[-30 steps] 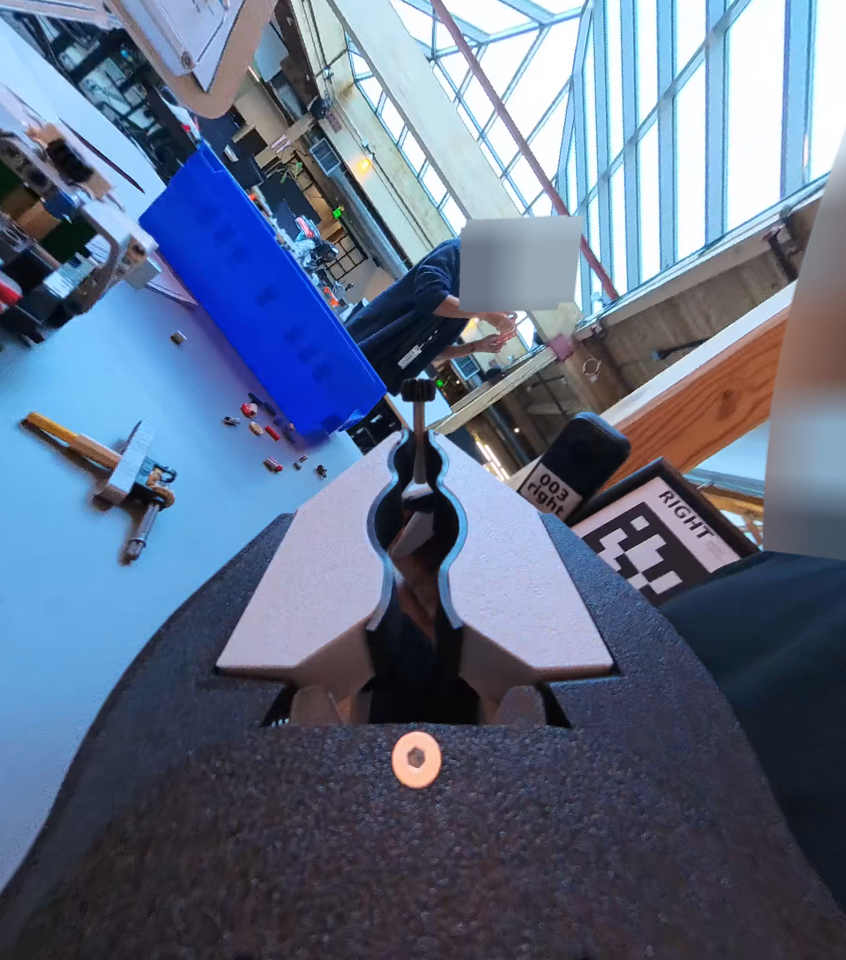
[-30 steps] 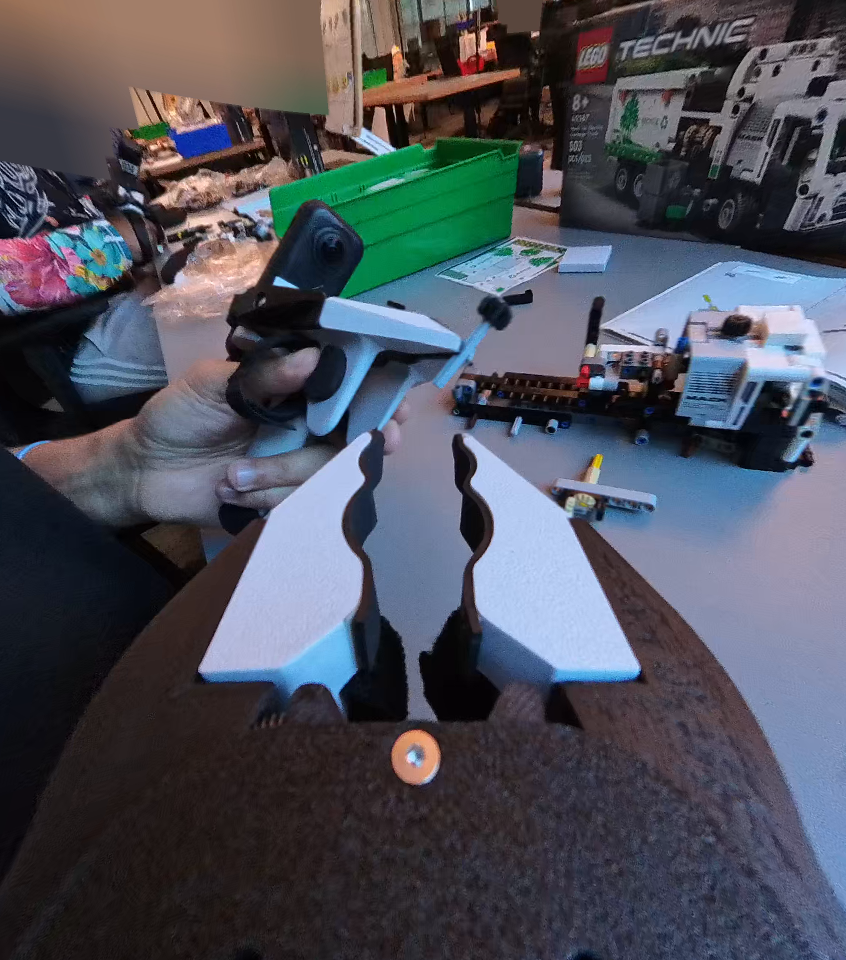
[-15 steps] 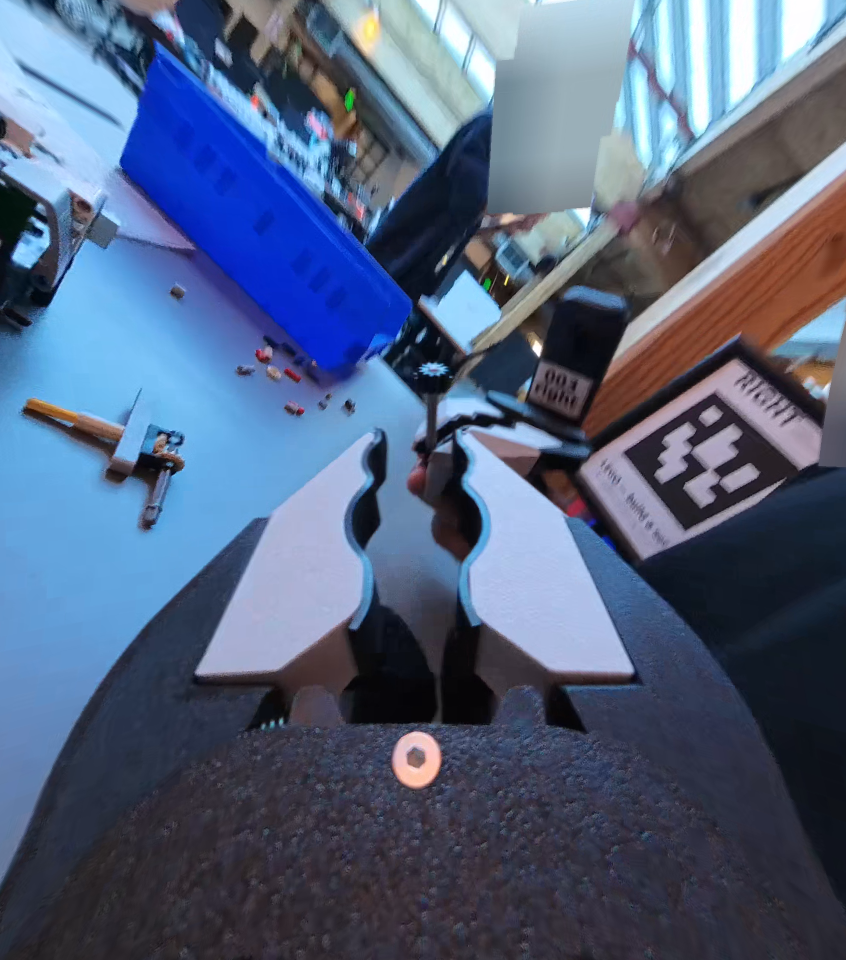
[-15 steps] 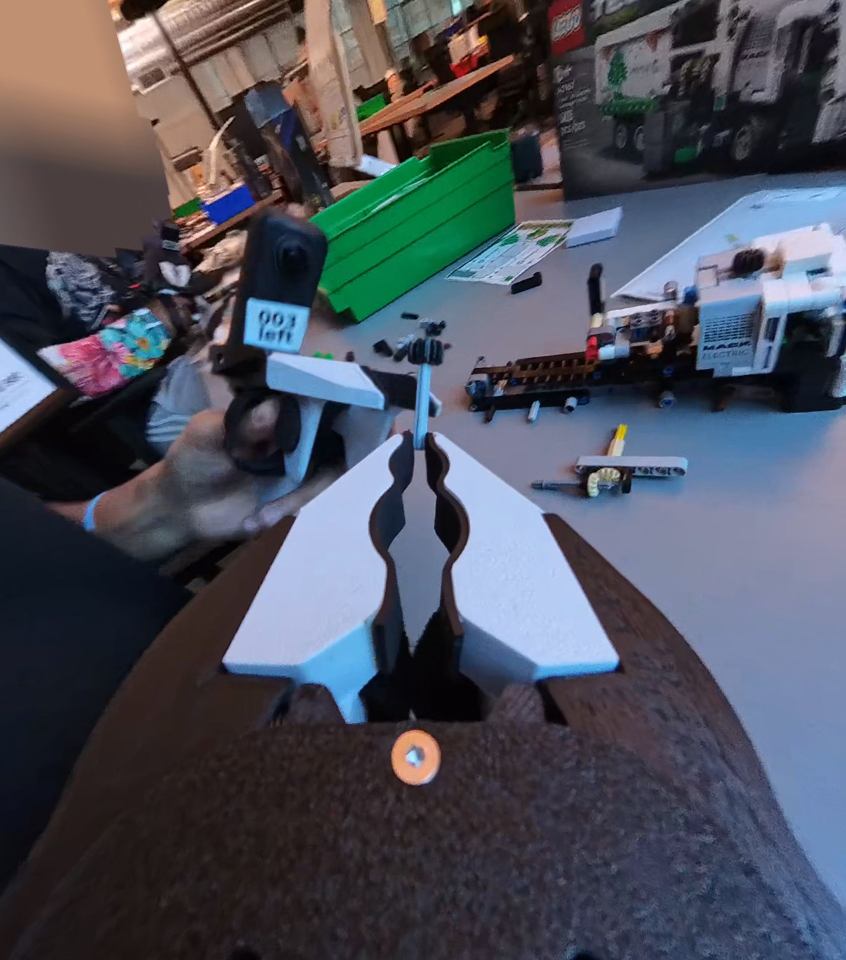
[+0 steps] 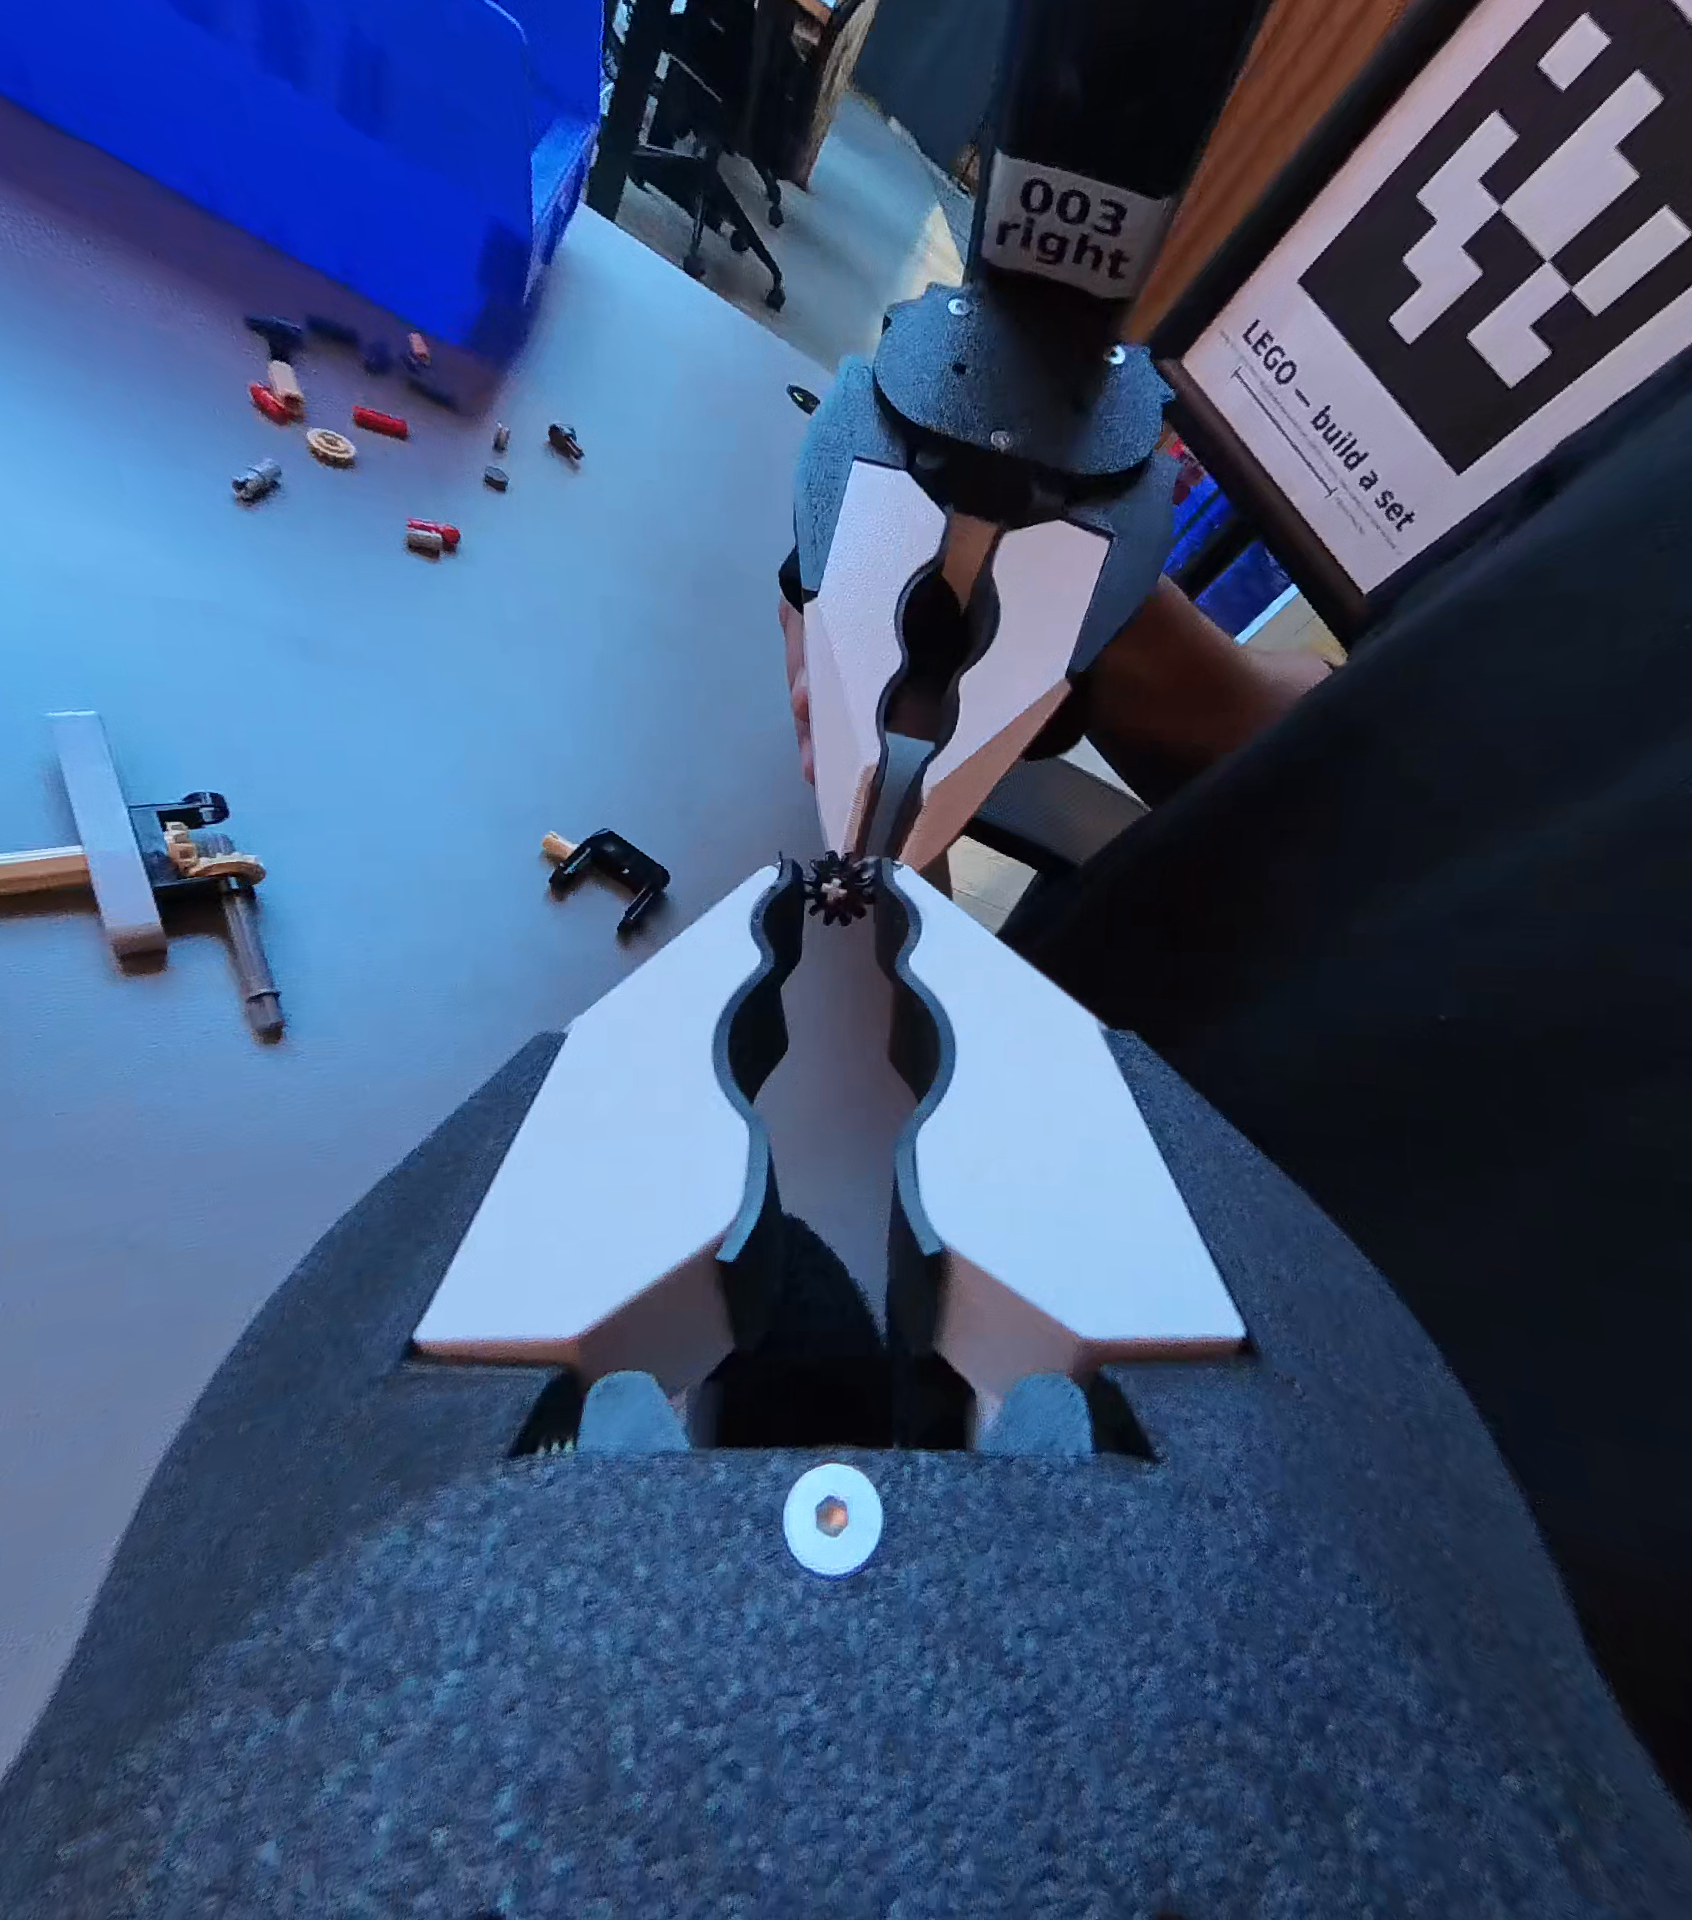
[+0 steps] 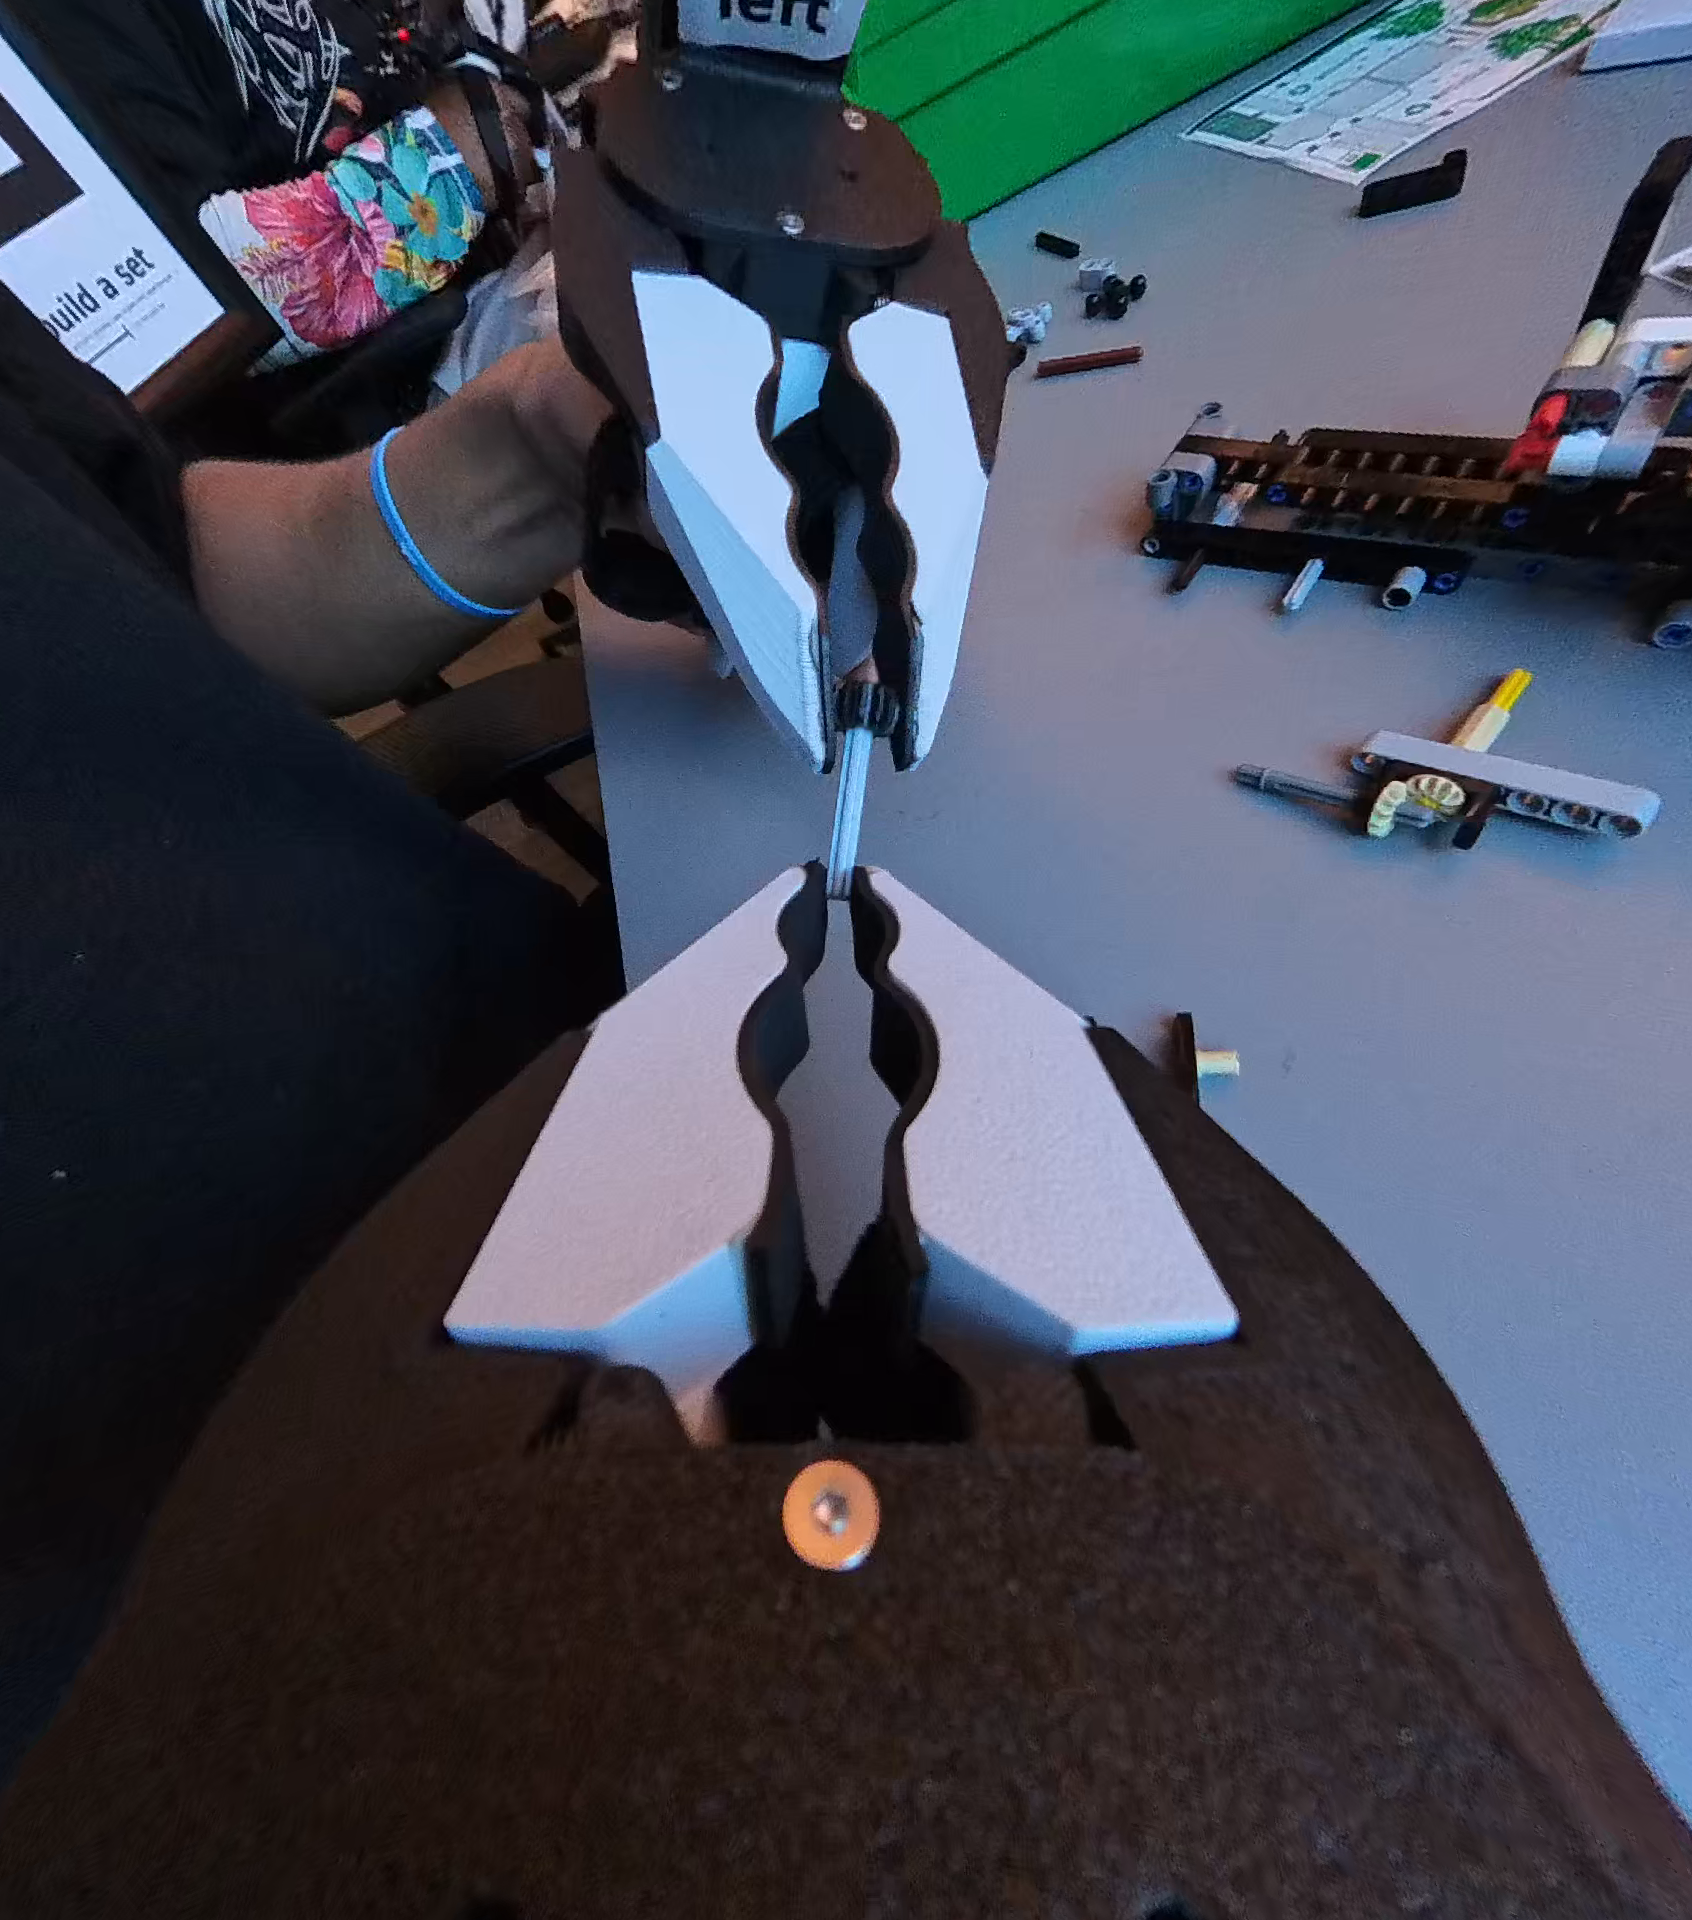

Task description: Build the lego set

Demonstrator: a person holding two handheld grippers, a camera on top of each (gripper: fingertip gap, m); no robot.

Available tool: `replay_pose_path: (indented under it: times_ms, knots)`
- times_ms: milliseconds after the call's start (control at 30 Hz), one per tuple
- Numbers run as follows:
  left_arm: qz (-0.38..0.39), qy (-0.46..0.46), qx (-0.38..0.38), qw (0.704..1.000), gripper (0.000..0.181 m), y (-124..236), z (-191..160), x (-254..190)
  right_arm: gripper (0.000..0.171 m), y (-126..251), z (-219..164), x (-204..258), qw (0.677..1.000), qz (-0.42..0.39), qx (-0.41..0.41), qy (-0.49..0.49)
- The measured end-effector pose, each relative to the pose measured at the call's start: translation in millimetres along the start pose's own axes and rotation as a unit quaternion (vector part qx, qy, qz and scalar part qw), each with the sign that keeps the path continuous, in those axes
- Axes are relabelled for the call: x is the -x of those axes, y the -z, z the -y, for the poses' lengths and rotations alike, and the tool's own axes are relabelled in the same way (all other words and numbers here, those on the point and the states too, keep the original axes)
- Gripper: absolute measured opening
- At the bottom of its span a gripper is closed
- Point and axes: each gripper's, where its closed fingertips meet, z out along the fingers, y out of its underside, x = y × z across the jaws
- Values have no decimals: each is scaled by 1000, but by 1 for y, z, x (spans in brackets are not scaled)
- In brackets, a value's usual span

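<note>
my left gripper [image 5: 837,883] pinches the little black gear [image 5: 834,886]; my right gripper [image 6: 837,881] squeezes the grey stick [image 6: 847,805] so they push together.

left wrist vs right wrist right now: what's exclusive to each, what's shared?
Left wrist only: blue bin, small loose pieces scattered in front of it, a black clip piece.

Right wrist only: green bin, the part-built truck chassis, a sticker sheet.

Both: the grey axle with the black gear on it, gear between the left gripper fingertips, axle pinched by the right gripper; also the grey beam subassembly on the table.
</note>
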Motion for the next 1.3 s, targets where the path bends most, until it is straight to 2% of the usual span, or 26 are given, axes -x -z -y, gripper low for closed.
replay_pose_path:
  times_ms: [167, 367, 500, 733, 1067, 1167, 1300]
  knots:
    - [11, 34, -7, 999, 11, -5, -2, 7, 6, 8, -5, -9, 1000, -19, -13, -6]
    - [75, 142, -39, 986, 10, -4, -1, 39, 41, 18, -41, -52, 979, -177, 76, 71]
    - [91, 173, -36, 980, 10, -8, -6, 50, 45, 12, -51, -63, 966, -215, 109, 91]
    - [94, 177, -32, 979, 10, -14, -6, 48, 32, 6, -52, -64, 969, -195, 110, 100]
    - [101, 205, -45, 972, 10, -7, -7, 59, 32, 4, -51, -65, 974, -171, 114, 90]
    - [102, 211, -43, 971, 10, -8, -9, 60, 24, 4, -51, -65, 973, -173, 115, 96]
    - [99, 213, -41, 971, 10, -9, -9, 59, 24, 3, -50, -67, 971, -182, 114, 101]
